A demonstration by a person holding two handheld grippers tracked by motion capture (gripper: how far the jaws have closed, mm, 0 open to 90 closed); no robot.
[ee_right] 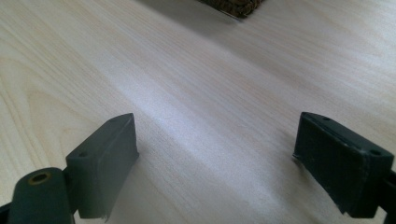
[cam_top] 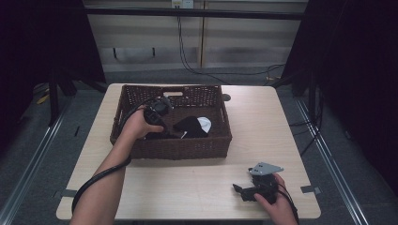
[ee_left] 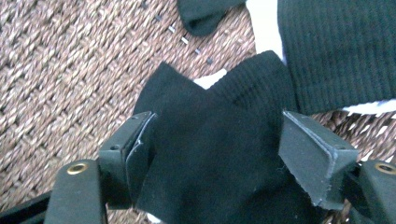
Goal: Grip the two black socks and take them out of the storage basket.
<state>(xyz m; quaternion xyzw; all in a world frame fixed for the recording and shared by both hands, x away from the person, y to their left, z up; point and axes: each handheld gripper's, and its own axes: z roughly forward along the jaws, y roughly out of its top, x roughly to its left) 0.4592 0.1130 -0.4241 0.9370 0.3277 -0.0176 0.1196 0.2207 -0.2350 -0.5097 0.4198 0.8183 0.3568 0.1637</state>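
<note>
At frame centre, the left gripper (ee_left: 212,140) reaches into the wicker basket (cam_top: 187,149), jaws spread around a black sock (ee_left: 219,154) without clamping it. The right gripper (ee_right: 217,163), lower right, rests released on the worktop (cam_top: 187,183).

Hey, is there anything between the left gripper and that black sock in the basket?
Nothing visible. In the left gripper view the left gripper has its jaws spread on either side of the black sock, which lies on the wicker basket floor. Another dark garment lies beyond it, not in between.
</note>
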